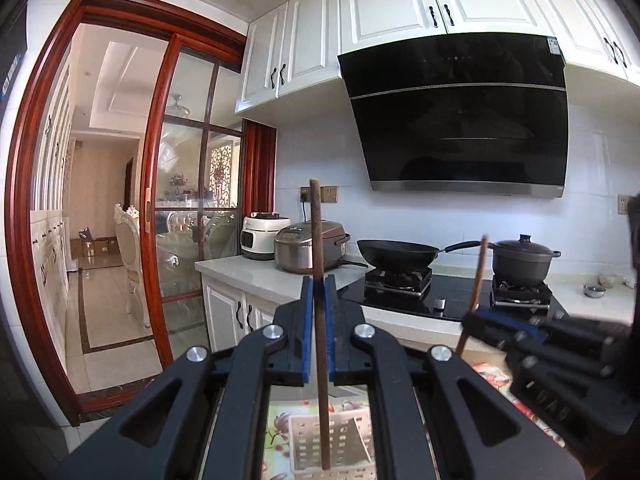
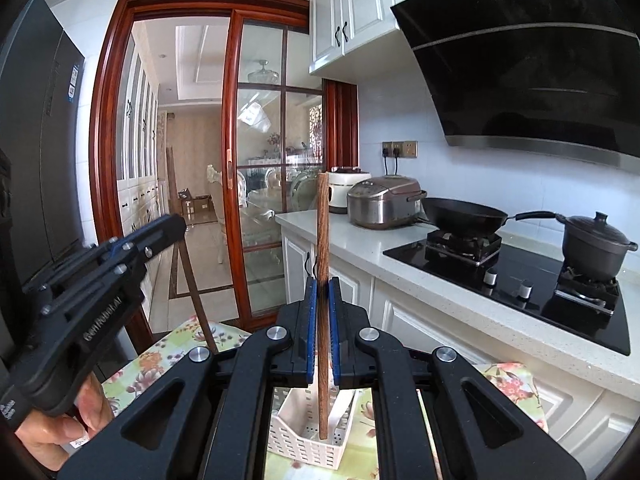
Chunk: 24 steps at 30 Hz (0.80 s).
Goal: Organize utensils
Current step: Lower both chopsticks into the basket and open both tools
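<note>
Left claw and right claw each grasp 1 upright chopstick; basket sits lower centre, directly beneath the right stick.

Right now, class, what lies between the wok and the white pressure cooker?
A silver rice cooker sits between the wok and white pressure cooker, shown in both wrist views.

Basket below, open air ahead
</note>
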Each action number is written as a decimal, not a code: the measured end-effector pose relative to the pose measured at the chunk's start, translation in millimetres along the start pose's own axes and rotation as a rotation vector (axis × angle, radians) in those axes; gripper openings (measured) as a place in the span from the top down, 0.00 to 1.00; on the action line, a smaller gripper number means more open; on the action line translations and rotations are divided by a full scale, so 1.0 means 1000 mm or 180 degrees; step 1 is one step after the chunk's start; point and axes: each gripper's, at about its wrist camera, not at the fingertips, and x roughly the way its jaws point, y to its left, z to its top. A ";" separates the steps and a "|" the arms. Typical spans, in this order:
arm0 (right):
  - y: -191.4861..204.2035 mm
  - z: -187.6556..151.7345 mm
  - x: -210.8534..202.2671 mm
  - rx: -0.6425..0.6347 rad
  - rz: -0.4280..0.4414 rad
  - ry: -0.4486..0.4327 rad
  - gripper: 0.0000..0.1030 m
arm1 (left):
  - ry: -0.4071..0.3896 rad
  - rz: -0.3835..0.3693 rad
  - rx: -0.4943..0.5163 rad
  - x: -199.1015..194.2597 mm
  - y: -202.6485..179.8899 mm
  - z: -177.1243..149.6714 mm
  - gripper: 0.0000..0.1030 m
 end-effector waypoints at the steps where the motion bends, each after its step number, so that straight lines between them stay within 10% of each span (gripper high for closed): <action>1: -0.001 -0.002 0.006 0.0004 -0.0002 0.0036 0.94 | -0.0001 -0.0006 -0.0021 0.004 0.002 0.000 0.95; 18: 0.012 -0.019 0.061 -0.0049 0.0045 0.0389 0.93 | 0.0321 0.0016 -0.0076 0.051 0.019 -0.030 0.94; 24: 0.004 -0.031 0.070 0.0043 -0.0033 0.0501 0.89 | 0.0416 0.0227 -0.0158 0.055 0.041 -0.046 0.73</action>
